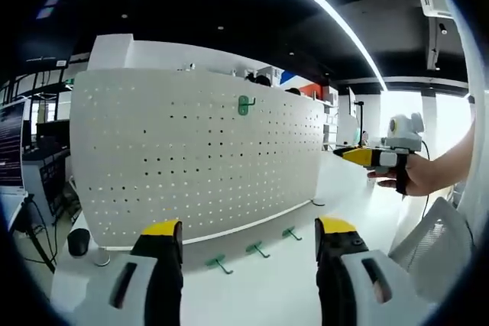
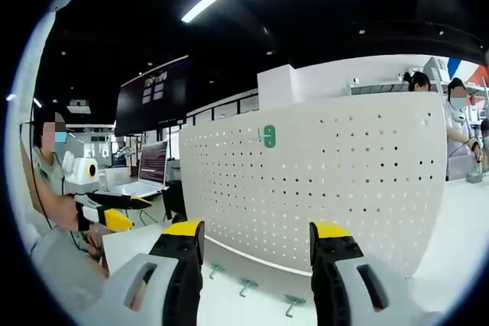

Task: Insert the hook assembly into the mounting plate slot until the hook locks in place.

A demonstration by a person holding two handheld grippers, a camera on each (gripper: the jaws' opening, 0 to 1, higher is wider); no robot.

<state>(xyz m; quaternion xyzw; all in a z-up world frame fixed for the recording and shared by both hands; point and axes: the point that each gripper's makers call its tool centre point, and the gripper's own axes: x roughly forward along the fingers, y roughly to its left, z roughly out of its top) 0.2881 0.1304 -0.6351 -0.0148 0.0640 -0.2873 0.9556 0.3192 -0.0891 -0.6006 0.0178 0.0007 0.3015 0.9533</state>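
while the white pegboard mounting plate is being kept upright on the white worktop, one green hook is being carried by it near its upper edge, seated in the holes and touching the board. in the right gripper view the same mounted hook is being seen high on the mounting plate, left of the board's middle. three more green hooks are being left lying loose on the worktop along the foot of the board: one, a second and a third in the left gripper view, all apart from each other and just in front of the board. from the other side they are being shown again as three loose hooks on the worktop.

the left claw is being held wide apart with nothing between its yellow-tipped jaws, well back from the board. the right claw is likewise being held wide apart and empty, also off the board. in the left gripper view the right claw is being seen at the far right, gripped by a hand. in the right gripper view the left claw is being seen at the left, beside a seated person. a laptop is being seen open behind it.
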